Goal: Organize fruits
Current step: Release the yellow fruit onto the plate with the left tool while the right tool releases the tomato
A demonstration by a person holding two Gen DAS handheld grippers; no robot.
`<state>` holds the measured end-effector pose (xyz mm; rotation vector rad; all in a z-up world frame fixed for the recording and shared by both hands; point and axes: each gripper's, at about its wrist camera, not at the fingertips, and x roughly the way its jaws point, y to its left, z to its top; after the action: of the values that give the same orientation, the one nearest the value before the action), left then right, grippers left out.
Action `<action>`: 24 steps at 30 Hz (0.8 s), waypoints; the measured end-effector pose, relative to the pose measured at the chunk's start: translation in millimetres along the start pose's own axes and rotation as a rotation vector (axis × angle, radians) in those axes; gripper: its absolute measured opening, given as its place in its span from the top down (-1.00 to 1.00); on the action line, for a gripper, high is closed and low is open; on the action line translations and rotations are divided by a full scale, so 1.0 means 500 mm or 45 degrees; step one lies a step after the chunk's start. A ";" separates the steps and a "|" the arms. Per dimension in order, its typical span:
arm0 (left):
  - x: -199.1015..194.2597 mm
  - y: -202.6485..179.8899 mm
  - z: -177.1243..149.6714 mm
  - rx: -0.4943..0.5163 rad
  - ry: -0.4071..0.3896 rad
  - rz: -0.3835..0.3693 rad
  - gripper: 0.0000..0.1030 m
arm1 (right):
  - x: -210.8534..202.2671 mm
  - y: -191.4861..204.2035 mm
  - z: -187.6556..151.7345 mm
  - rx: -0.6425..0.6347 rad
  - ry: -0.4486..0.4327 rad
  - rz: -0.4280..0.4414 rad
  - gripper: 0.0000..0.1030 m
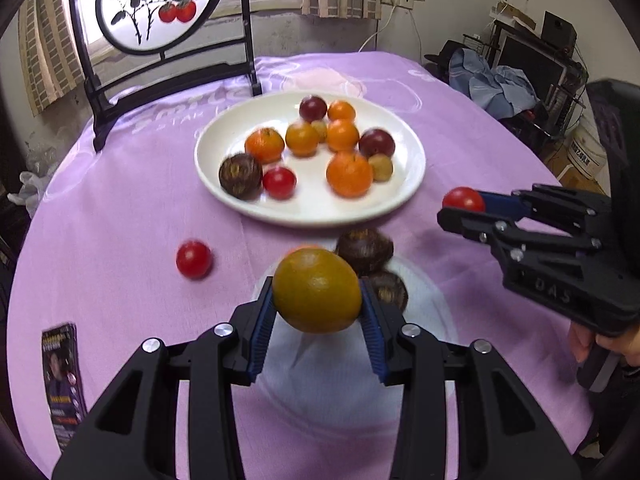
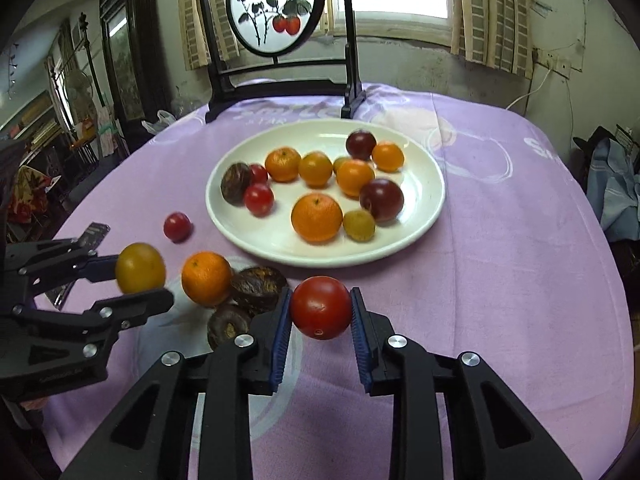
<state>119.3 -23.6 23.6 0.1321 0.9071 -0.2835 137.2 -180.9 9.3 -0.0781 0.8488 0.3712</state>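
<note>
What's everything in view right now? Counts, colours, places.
plate: one, white, mid-table
tablecloth: one, purple, covers the table
oranges: five, orange, on the plate
plums: two, dark red, on the plate
small yellowish fruits: two, on the plate
tomatoes: two, red, on the plate
brown fruit: one, dark, on the plate's left side
loose tomato: one, red, on the cloth
loose orange: one, orange, on the cloth
loose brown fruits: two, dark, on the cloth
painted screen: one, black frame, far edge
booklet: one, dark, on the cloth
left gripper: shut on a yellow-green citrus
right gripper: shut on a red tomato
</note>
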 end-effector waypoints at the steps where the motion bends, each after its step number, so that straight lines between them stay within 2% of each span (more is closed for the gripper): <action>1: 0.000 0.000 0.014 0.002 -0.012 0.006 0.23 | -0.001 0.000 0.011 -0.007 -0.013 -0.005 0.44; 5: 0.017 0.002 0.076 -0.009 -0.053 0.025 0.23 | 0.012 -0.003 0.051 -0.025 -0.038 -0.016 0.44; 9: 0.062 0.012 0.124 -0.044 -0.027 0.064 0.23 | 0.041 -0.007 0.086 -0.017 -0.047 -0.007 0.44; 19: 0.147 0.043 0.174 -0.089 0.031 0.108 0.23 | 0.138 -0.040 0.142 0.129 0.008 0.062 0.44; 23: 0.171 0.054 0.184 -0.127 0.037 0.123 0.23 | 0.164 -0.057 0.144 0.228 0.028 0.103 0.35; 24: 0.171 0.056 0.185 -0.133 0.031 0.134 0.22 | 0.164 -0.063 0.142 0.255 0.019 0.095 0.17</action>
<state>247.5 -34.2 12.1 0.0866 0.9337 -0.1370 248.5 -171.6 -7.3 0.1371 0.9013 0.3542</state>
